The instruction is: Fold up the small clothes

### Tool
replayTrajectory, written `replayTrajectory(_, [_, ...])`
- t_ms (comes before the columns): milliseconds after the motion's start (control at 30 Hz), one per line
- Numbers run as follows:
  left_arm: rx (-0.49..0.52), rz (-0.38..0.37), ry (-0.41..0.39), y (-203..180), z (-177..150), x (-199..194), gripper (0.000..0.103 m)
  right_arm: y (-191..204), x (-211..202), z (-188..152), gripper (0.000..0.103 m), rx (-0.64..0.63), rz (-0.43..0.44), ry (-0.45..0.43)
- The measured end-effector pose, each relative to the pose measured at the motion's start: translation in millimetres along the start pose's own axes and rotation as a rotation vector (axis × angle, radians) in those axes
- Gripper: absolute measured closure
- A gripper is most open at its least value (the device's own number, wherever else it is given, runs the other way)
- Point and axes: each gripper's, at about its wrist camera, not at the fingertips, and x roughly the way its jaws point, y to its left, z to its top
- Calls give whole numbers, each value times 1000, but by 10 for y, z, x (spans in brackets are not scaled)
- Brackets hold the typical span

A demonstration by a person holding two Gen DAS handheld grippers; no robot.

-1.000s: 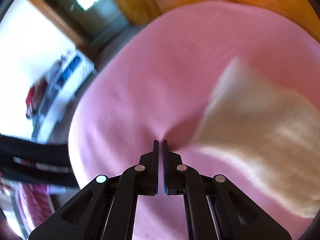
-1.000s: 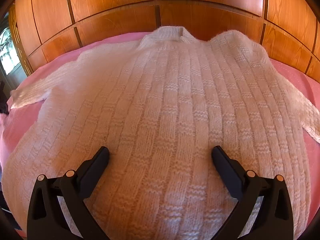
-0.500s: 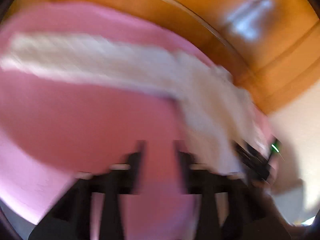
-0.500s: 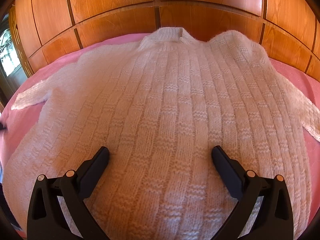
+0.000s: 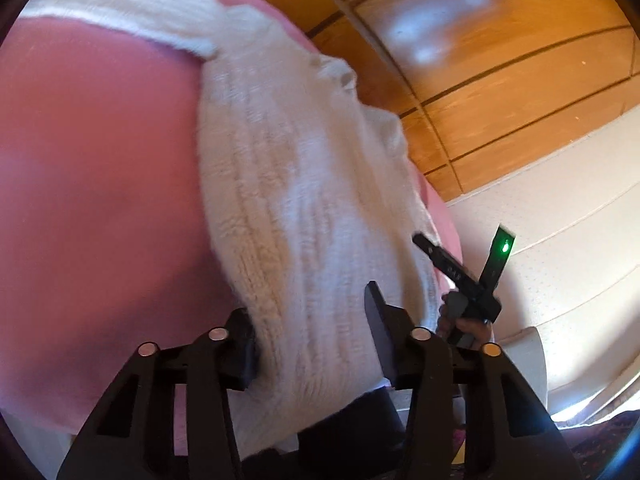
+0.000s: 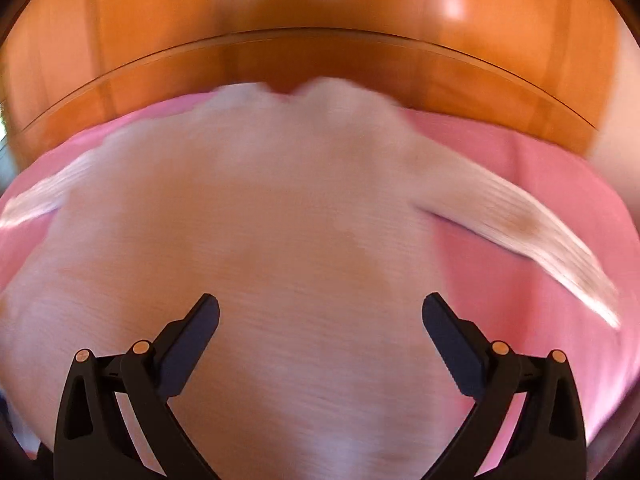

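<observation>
A cream knitted sweater (image 5: 296, 184) lies spread flat on a pink bedcover (image 5: 92, 184), sleeves out to both sides. My left gripper (image 5: 308, 336) is open, its jaws astride the sweater's bottom left corner at the hem. My right gripper (image 6: 320, 332) is open and empty, hovering over the lower middle of the sweater (image 6: 280, 232); this view is blurred by motion. The right gripper (image 5: 460, 272) also shows in the left wrist view, at the sweater's far hem edge.
A wooden panelled headboard (image 6: 320, 52) runs along the far side of the bed. A white wall (image 5: 560, 220) stands beyond the bed's right side. The bed's near edge is by my left gripper.
My left gripper swung from the bare pink cover over to the sweater's hem corner and opened. My right gripper stayed open and has begun moving, blurring its view.
</observation>
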Motion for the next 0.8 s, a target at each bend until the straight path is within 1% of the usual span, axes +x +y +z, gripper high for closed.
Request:
replayTrajectory(33, [23,3,4,-45,5,10,71,-125,-5,-40,2,24,-11,15])
replayTrajectory(67, [46,13,6,-94,-17,21,75,-290,-3,-106,3,57,-3,47])
replayTrajectory(100, [64,20,8,-137,-9,50,85,-411,-3,-186,6,92,43,84])
replayTrajectory(133, [85,32,10,-171,5,78,95,-458,-5,-239,21,112,87,106])
replayTrajectory(167, [108,47,11,-220,32,82,95,-493,-16,-317,35,129,149,133])
replayTrajectory(200, [121,55,13,-261,32,61,96,-483,-48,-356,41,123,171,139])
replayTrajectory(233, [131,56,10,-308,98,55,97,-441,-106,-390,59,101,208,143])
replayTrajectory(267, [133,38,0,-352,162,18,97,-417,-136,-402,78,95,232,150])
replayTrajectory(300, [132,16,-10,-407,205,-42,97,-385,-182,-397,87,84,244,157])
replayTrajectory(333, [133,6,-16,-451,236,-85,98,-364,-246,-371,91,68,247,152])
replayTrajectory(400, [140,-22,-29,-548,308,-249,98,-395,-423,-325,92,68,275,120])
replayTrajectory(433, [141,-19,-27,-566,322,-307,98,-438,-551,-287,92,76,298,96])
replayTrajectory(467, [151,15,-20,-562,322,-324,98,-452,-618,-282,93,79,299,83])
replayTrajectory(500, [162,51,-9,-542,310,-311,98,-475,-642,-295,93,81,299,83])
replayTrajectory(533, [153,101,22,-452,260,-262,98,-500,-633,-340,95,86,297,100])
replayTrajectory(567, [135,135,50,-373,210,-209,98,-506,-599,-402,97,86,288,121])
replayTrajectory(600, [123,197,88,-263,136,-150,98,-509,-539,-479,97,84,276,150])
replayTrajectory(633, [118,284,135,-128,59,-46,98,-522,-473,-569,97,89,262,175])
replayTrajectory(667, [110,342,157,-55,35,17,97,-542,-413,-587,97,102,254,188])
replayTrajectory(700, [92,394,173,20,19,69,94,-580,-377,-618,97,129,254,192])
replayTrajectory(733, [70,406,180,76,15,78,87,-633,-371,-619,96,163,269,183])
replayTrajectory(767, [54,407,163,90,44,59,86,-729,-366,-598,83,191,274,171])
replayTrajectory(800, [59,421,135,62,65,12,86,-816,-389,-580,70,229,266,148])
